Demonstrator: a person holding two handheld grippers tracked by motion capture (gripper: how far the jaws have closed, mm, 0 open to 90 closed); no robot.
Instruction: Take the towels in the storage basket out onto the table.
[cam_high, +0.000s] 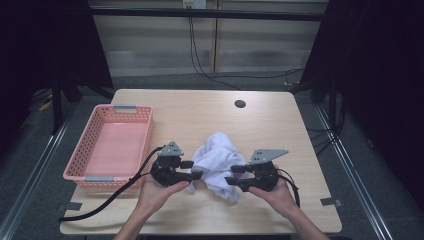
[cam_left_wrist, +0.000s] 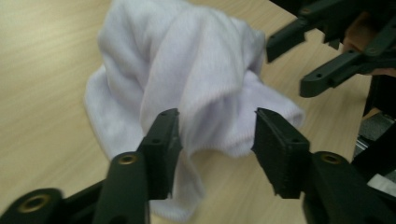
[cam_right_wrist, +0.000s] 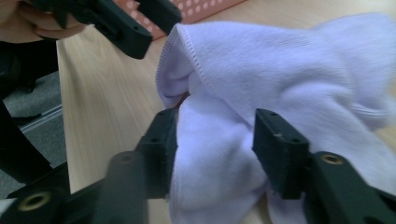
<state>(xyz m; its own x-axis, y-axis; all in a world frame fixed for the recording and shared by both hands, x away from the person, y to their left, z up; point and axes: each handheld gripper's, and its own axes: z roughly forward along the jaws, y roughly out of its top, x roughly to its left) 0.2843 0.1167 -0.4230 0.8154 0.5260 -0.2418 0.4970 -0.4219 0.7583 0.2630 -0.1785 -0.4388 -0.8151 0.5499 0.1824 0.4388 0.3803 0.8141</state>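
White cloth (cam_high: 216, 160), crumpled into a loose mound, lies on the wooden table (cam_high: 200, 112) near its front edge, directly between my two tongs and well apart from anything else. Pink basket (cam_high: 111, 145) stands at the left side of the table, hollow and with nothing in it. My left gripper (cam_high: 196, 175) meets the cloth from the left; in the left gripper view a fold of the fabric (cam_left_wrist: 196, 88) sits between its two jaws, which stand part-way apart, one pad at the fabric's edge and a gap showing at the other, so I judge them open around the fold rather than clamped on it. My right gripper (cam_high: 231, 181) meets the cloth from the right; in the right gripper view a thick fold (cam_right_wrist: 219, 158) fills the space between its jaws, which likewise stand part-way apart, and I cannot tell whether the pads press the cloth or merely flank it.

Progress, as I judge it: both tongs are placed on opposite sides of the cloth and each has a fold in its mouth, so the approach is done. Left to do: a firm pinch with each tong, the lift, and whatever follows, whether spreading, folding, or a transfer to the basket. The cloth is not yet raised or flattened.
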